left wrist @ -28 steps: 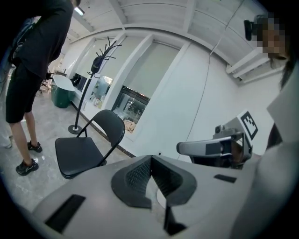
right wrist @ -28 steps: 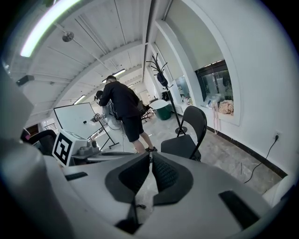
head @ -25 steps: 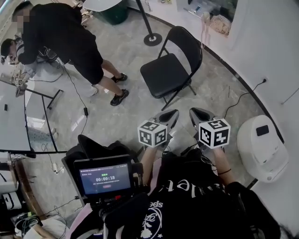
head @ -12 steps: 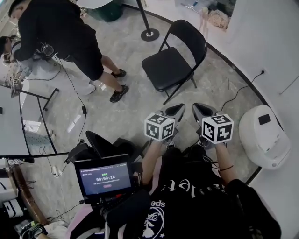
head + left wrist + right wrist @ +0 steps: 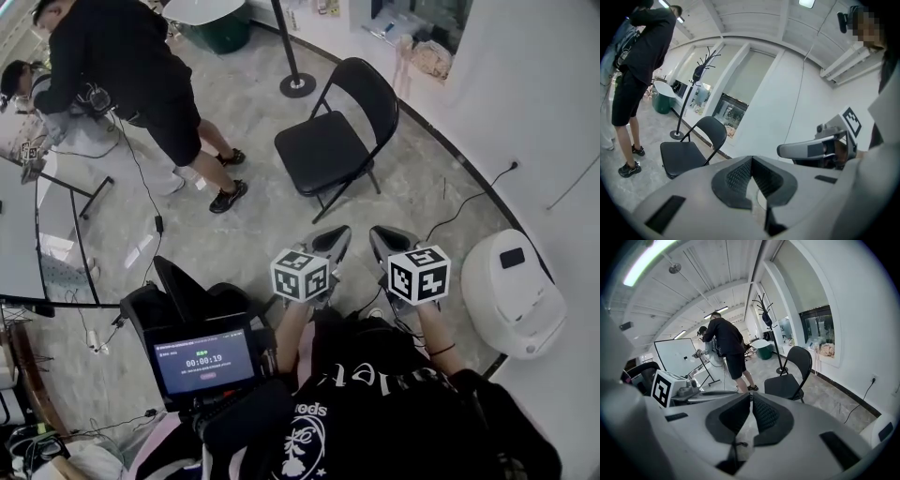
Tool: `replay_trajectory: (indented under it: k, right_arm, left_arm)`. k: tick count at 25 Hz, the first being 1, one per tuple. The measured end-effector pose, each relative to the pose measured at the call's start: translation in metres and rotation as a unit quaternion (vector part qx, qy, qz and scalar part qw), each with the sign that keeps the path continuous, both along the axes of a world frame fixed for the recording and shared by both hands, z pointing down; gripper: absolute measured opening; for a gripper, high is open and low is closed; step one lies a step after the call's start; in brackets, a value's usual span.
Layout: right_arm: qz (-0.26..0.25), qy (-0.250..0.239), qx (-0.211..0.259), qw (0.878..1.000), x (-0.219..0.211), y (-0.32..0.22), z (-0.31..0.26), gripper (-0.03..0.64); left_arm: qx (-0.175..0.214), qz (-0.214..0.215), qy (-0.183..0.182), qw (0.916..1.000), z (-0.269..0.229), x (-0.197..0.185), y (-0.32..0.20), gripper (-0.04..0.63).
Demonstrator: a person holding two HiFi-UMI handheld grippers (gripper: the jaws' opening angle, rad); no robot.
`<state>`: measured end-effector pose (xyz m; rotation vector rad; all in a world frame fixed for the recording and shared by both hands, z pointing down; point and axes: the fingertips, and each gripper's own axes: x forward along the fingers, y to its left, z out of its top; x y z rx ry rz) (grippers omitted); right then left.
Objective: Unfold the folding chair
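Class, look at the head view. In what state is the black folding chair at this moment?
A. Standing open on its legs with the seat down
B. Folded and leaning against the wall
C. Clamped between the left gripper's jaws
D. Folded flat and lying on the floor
A: the chair stands on its own legs on the floor, with the seat down and level and the backrest up.

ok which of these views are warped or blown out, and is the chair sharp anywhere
Head view: evenly lit and sharp, the chair crisp, only mild bowing. Left gripper view: heavy fisheye, black corners, straight lines bent. Right gripper view: same fisheye, and the ceiling light blows out at top left.
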<state>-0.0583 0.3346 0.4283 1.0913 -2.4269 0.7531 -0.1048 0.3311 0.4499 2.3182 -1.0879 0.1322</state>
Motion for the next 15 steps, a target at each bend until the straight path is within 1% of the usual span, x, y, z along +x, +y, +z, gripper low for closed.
replay_trajectory:
  k: [2, 5, 15]
  right_arm:
    - [-0.004, -0.001, 0.001, 1.000, 0.009, 0.002, 0.000, 0.031]
    - [0.000, -0.010, -0.002, 1.000, 0.016, 0.010, 0.002, 0.031]
    - [-0.005, -0.013, 0.017, 1.000, 0.009, 0.022, -0.008, 0.031]
  left_arm:
    - [0.000, -0.006, 0.006, 1.0000, 0.000, 0.009, 0.004, 0.005]
    - [-0.005, -0.003, -0.002, 1.0000, 0.003, 0.016, 0.018, 0.005]
    - [0.012, 0.002, -0.012, 0.9999, -0.011, 0.017, 0.030, 0.005]
